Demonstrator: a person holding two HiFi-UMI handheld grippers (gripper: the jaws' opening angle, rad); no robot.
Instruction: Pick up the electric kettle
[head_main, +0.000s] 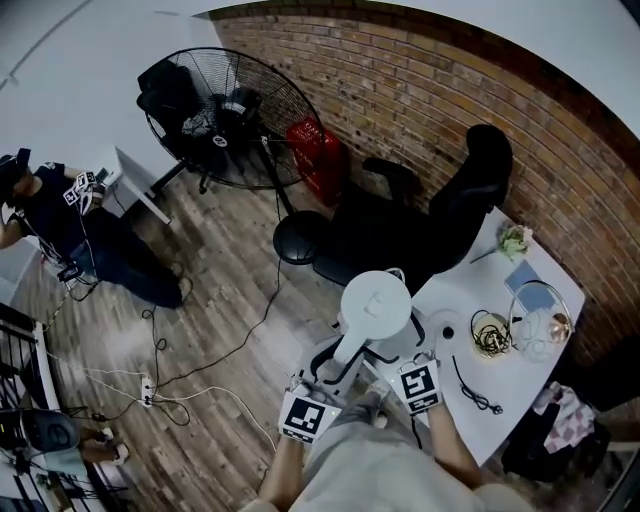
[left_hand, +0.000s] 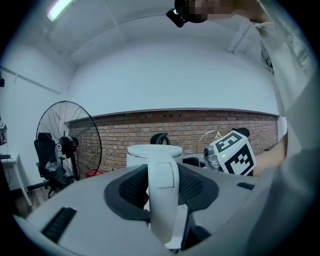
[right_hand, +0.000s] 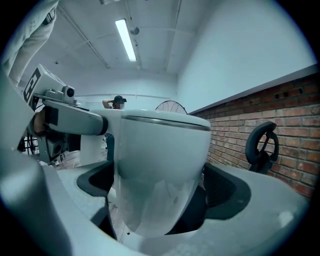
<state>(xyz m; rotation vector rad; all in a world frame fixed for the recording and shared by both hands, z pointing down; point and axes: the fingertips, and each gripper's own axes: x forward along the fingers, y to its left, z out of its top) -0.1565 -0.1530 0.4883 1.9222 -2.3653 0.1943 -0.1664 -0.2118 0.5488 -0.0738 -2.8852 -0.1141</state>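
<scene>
The white electric kettle (head_main: 375, 300) hangs lifted between both grippers, just off the near-left corner of the white table (head_main: 470, 410). My left gripper (head_main: 335, 365) is shut on its handle (left_hand: 162, 195), black pads pressing both sides, with the lid (left_hand: 154, 151) beyond. My right gripper (head_main: 395, 348) is shut around the kettle's round body (right_hand: 162, 170), which fills the gap between the jaws (right_hand: 160, 197). A round base (head_main: 446, 330) lies on the table beside the kettle.
On the table lie a coiled cable (head_main: 490, 335), a wire bowl (head_main: 540, 320), a black cord (head_main: 475, 390) and a blue card (head_main: 528, 285). A black office chair (head_main: 440, 220), floor fan (head_main: 225, 120), red basket (head_main: 315, 160), floor cables (head_main: 150, 385) and a person (head_main: 60, 220) surround it.
</scene>
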